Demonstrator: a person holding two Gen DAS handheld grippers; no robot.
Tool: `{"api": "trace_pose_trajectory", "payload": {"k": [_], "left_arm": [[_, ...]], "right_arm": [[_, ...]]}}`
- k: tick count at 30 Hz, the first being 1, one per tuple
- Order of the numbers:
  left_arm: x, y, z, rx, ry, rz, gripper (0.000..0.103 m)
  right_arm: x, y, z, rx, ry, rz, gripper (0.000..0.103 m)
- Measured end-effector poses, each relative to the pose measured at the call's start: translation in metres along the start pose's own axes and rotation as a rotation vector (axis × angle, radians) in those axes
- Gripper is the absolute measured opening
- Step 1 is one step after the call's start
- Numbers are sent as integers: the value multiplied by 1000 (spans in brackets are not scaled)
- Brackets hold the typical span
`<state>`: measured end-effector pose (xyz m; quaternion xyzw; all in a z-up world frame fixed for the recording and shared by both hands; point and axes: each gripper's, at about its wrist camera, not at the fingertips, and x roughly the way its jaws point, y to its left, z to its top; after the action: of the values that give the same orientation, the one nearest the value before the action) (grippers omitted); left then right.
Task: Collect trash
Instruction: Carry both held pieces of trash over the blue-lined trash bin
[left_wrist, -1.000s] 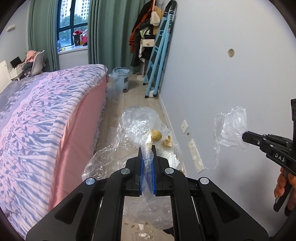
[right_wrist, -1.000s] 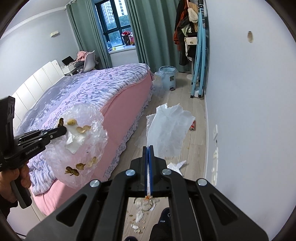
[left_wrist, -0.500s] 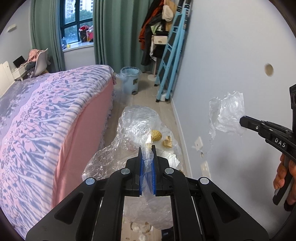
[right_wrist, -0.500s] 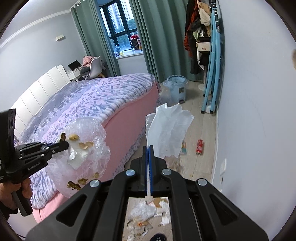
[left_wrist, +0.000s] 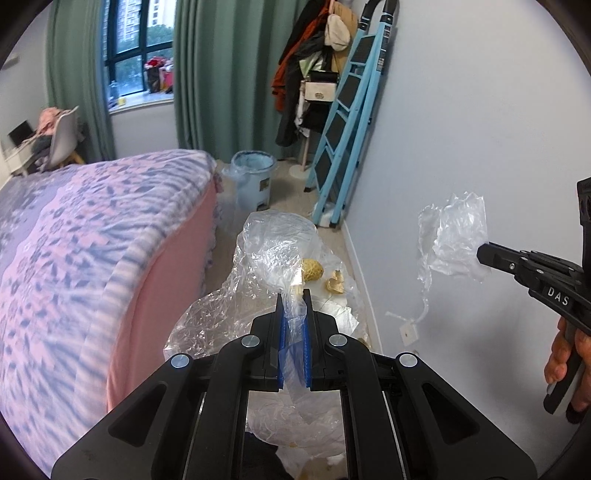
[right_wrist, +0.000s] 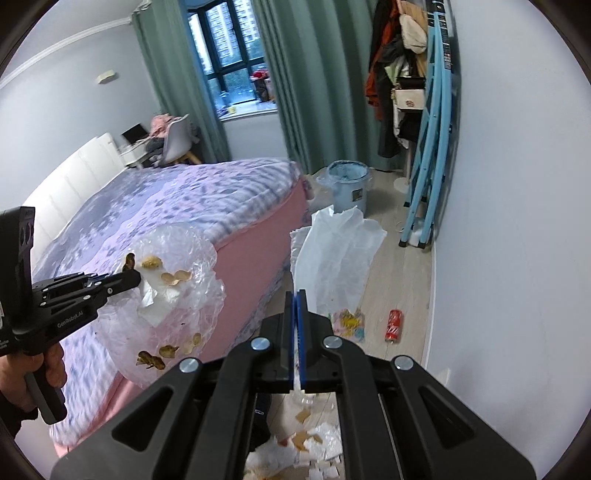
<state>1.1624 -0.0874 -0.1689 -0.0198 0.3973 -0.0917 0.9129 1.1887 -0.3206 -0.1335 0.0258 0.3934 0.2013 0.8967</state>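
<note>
While both grippers hang above the floor beside the bed, the left gripper has its jaws clenched on a clear bag (peels inside); the right gripper pinches white plastic; a bin stands ahead; a can lies near the wall.

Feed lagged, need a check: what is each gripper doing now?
Left gripper: shut on the clear crinkled plastic bag of scraps.
Right gripper: shut on the thin white plastic sheet.
</note>
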Motion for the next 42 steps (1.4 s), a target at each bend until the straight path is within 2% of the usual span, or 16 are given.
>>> {"api": "trace_pose_trajectory", "payload": {"k": [4,8,14,20,26,29,33,36,39,42], "left_arm": [[47,36,50,80,-11,-45,6],[83,73,104,132,13,-93,6],[124,112,182,181,2,-147,6],[163,125,226,179,11,-167,6],[211,121,263,152,15,-152,6],[243,115,288,140,17,-132,6],[296,94,325,123,17,-71,6],[332,73,355,85,56,-13,6],[355,59,380,59,67,18,6],[376,48,411,43,65,36,6]], "right_arm": [[47,0,42,39,-22,-59,4],[86,5,87,107,1,-100,4],[119,4,142,173,-13,-135,4],[150,-8,190,177,-23,-157,4],[192,-38,223,151,-4,-133,4],[222,-69,251,125,-8,-97,4],[257,-112,290,55,-20,-33,4],[278,-141,319,31,-4,28,4],[298,-167,354,-34,8,79,4],[313,-183,379,-77,13,92,4]]}}
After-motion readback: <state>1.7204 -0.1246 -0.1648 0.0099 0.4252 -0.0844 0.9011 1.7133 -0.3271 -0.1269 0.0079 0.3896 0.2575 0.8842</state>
